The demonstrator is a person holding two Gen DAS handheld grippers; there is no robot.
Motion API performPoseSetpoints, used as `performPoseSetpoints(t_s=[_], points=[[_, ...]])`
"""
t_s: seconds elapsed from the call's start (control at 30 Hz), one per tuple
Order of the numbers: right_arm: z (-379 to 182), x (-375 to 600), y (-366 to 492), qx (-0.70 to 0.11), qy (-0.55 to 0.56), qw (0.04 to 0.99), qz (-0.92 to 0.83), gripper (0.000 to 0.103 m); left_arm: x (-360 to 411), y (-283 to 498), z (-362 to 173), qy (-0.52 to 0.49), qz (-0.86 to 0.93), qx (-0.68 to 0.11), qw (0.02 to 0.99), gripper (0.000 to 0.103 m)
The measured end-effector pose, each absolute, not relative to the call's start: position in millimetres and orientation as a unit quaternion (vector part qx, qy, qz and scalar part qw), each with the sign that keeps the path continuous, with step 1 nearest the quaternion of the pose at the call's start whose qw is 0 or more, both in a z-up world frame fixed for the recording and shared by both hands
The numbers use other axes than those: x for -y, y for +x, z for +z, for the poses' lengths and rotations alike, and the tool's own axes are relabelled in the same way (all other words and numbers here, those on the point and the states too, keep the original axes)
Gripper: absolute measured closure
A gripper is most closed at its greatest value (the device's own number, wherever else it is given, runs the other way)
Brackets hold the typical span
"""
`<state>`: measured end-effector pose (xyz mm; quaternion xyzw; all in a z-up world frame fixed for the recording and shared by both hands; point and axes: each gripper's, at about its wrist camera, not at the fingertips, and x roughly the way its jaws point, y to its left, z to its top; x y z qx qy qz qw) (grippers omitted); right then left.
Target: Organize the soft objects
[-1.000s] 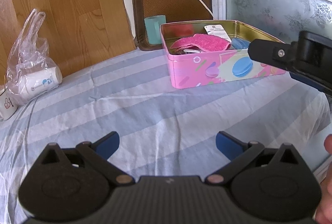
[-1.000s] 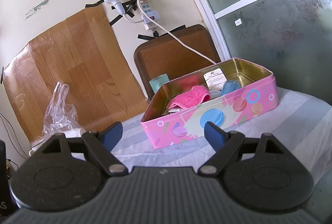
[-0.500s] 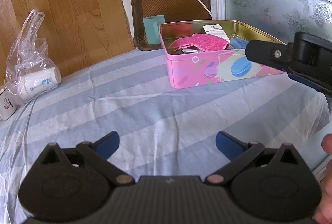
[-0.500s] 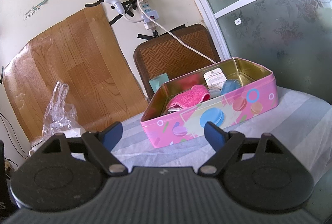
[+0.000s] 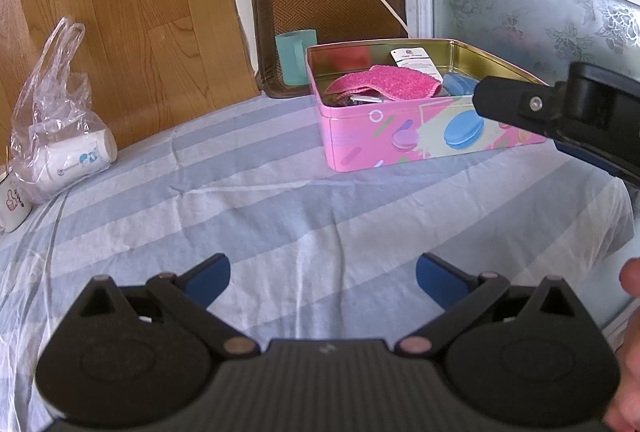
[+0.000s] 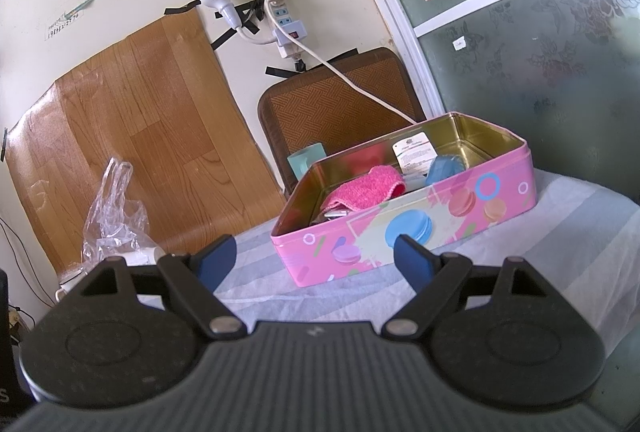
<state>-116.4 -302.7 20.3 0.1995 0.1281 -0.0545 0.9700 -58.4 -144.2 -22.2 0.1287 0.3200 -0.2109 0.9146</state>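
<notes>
A lived-in home: striped bedsheet [image 5: 280, 191], taped-up power strip [image 6: 286, 31], frosted floral glass door [image 6: 540, 51].

Right gripper [image 6: 314, 260] empty, fingers wide; pink tin [image 6: 404, 228] ahead holds pink cloth [image 6: 366, 187].

Bright, even daylight in both views, coming through the frosted patterned glass [image 6: 532, 43] at far right. Soft shadows only, faint along the folds of the striped cloth [image 5: 280, 199] on the bench. Warm reflections on the gold inside walls of the pink tin [image 6: 408, 228], with a red blur mirrored on its far left wall. Pale sheen on the clear plastic bag [image 5: 52, 119] at left. Strong fisheye bending at the edges, curving the white window frame [image 6: 404, 19] and darkening the corners. Slightly soft focus on the near black gripper bodies; sharp farther out.
</notes>
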Motion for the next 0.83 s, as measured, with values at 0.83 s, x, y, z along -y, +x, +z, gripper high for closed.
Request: performPoseSetpoints(t_s=[0.83], points=[[18.6,301.5,-115.4,-0.131,0.198,0.970,-0.055,0.015,140.5,-57.3,-19.2,0.114,-0.235,-0.317,0.912,0.000]])
